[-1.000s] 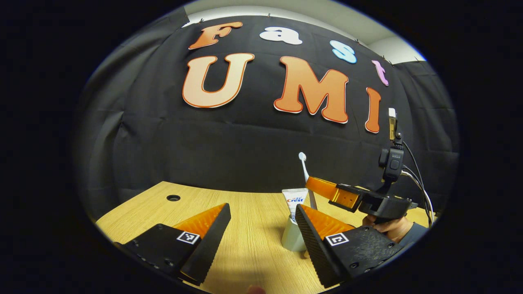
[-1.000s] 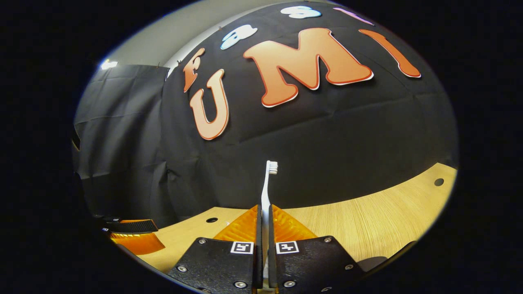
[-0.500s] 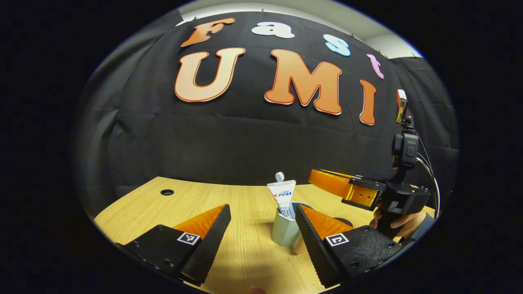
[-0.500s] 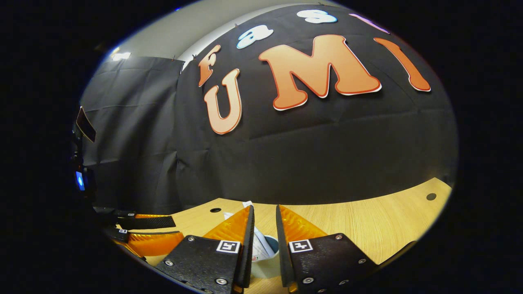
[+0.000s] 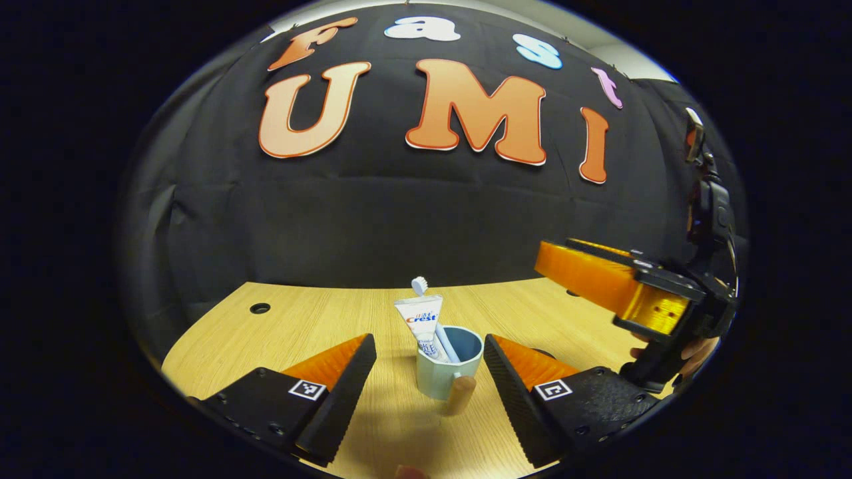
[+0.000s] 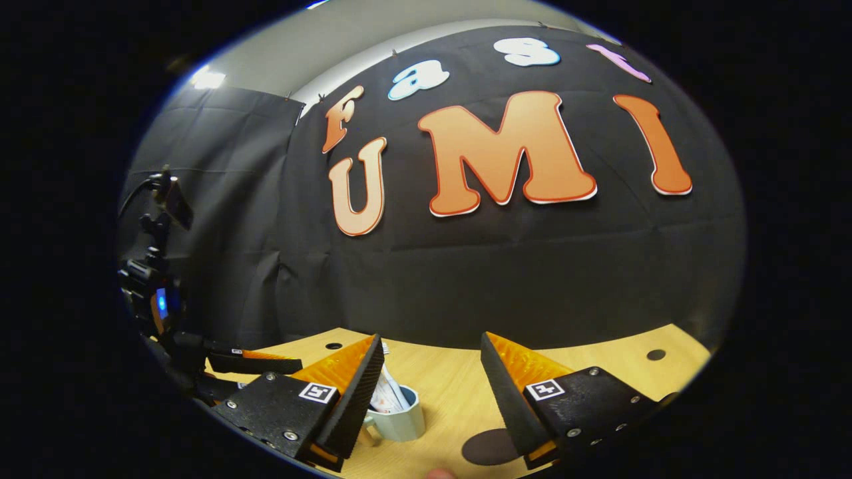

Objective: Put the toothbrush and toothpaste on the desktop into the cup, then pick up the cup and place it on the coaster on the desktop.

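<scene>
A pale blue cup (image 5: 447, 367) with a wooden handle stands on the wooden desktop (image 5: 313, 319). A white toothpaste tube (image 5: 421, 319) and a white toothbrush (image 5: 419, 285) stand inside it. My left gripper (image 5: 429, 369) is open, with the cup between and just beyond its fingers, untouched. In the right gripper view the cup (image 6: 398, 418) sits low left, half hidden behind my left finger. My right gripper (image 6: 431, 392) is open and holds nothing. A dark round coaster (image 6: 489, 446) lies on the desk beside the cup.
The right gripper (image 5: 622, 293), held by a hand, hovers at the right of the left gripper view. The left gripper (image 6: 249, 363) shows at the left of the right gripper view. Cable holes (image 5: 259, 308) (image 6: 655, 354) pierce the desktop near the black cloth wall.
The right gripper let the toothbrush go into the cup, opened wide and drew back to the right. The left gripper view now has the cup centred between the fingers.
</scene>
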{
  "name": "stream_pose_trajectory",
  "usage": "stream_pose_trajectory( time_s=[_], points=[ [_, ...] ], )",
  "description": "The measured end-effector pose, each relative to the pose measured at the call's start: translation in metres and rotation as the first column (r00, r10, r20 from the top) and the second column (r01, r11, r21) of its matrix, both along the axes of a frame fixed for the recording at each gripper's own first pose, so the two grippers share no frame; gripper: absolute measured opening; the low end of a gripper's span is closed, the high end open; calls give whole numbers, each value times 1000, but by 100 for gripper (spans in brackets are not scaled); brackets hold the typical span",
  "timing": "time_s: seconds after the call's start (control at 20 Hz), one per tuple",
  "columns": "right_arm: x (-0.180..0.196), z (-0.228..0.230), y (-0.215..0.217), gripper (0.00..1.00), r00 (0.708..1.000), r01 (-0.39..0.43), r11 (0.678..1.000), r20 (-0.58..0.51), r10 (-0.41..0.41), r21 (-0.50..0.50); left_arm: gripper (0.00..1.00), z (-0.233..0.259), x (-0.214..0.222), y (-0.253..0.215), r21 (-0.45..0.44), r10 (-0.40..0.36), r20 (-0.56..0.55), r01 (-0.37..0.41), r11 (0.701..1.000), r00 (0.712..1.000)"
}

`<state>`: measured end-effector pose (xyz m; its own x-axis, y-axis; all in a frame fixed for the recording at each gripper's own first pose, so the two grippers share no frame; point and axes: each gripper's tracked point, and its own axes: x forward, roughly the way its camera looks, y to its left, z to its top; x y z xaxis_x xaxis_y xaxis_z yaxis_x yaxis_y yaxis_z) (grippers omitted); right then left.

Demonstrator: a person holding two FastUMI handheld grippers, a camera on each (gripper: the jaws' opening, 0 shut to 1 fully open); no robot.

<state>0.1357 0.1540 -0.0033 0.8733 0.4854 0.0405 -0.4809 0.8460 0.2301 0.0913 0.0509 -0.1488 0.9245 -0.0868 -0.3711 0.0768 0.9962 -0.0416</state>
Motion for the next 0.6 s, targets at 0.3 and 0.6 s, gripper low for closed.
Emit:
stream_pose_trajectory(
  time_s=[0.3, 0.6],
  points=[
    [-23, 21, -45, 94, 998, 40, 996, 57, -35, -75, 97, 9, 24, -14, 61, -54, -125, 62, 996, 991],
    [-55, 15, -97, 95, 993, 94, 991, 80, -86, -99, 97, 1, 32, -25, 38, -100, -338, 120, 992, 936]
  ],
)
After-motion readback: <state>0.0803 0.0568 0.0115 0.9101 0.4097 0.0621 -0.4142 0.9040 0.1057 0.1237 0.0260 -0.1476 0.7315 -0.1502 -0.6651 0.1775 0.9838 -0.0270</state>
